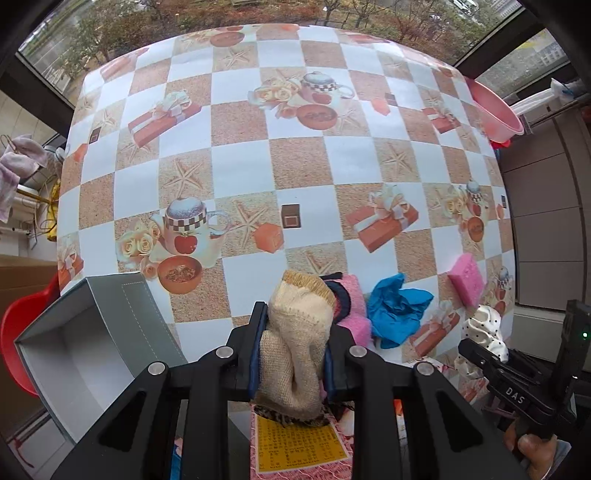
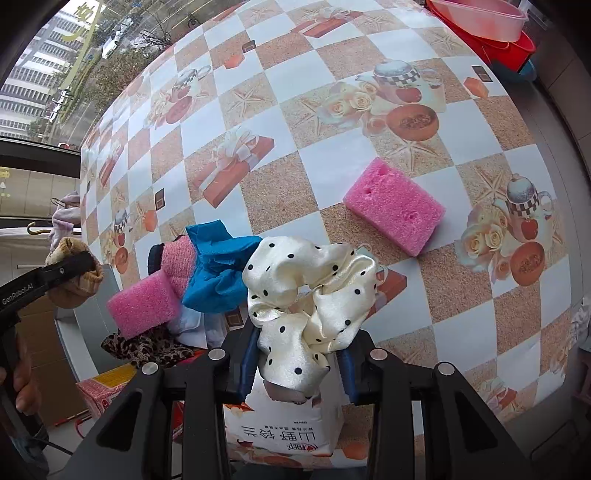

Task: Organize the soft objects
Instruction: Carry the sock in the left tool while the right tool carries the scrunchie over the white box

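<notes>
1. Tabletop [image 1: 295, 162] under a checkered cloth printed with teapots, gift boxes and starfish.
2. Pink basin [image 1: 495, 110] at its far right edge, stacked on a red basin [image 2: 517, 46].
3. Red chair [image 1: 14, 332] at the left.
4. Windows [image 1: 110, 33] beyond, showing trees and buildings.

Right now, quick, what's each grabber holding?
Left gripper: jaws closed on the beige knitted glove.
Right gripper: jaws closed on the cream polka-dot scrunchie.

Black tool [image 1: 293, 354], blue pads [image 1: 254, 363]
</notes>
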The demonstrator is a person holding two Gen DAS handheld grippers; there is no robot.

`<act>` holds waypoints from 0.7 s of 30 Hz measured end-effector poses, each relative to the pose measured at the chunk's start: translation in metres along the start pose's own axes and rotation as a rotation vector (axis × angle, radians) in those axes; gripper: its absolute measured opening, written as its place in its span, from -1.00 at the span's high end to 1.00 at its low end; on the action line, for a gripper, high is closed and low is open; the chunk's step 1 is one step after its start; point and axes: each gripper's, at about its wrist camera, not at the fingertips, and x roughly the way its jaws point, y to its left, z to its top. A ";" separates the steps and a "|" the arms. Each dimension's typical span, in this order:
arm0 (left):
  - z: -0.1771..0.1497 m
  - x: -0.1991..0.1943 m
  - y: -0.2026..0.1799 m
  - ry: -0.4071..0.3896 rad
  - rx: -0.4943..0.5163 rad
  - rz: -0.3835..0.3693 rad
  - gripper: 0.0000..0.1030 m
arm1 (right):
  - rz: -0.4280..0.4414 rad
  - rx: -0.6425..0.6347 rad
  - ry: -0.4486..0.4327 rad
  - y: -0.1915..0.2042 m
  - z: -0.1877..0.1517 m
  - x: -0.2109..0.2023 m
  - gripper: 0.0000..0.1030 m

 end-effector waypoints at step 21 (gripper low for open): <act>-0.106 -0.054 -0.113 -0.073 0.360 -0.177 0.46 | -0.052 0.095 -0.092 -0.030 -0.081 -0.056 0.25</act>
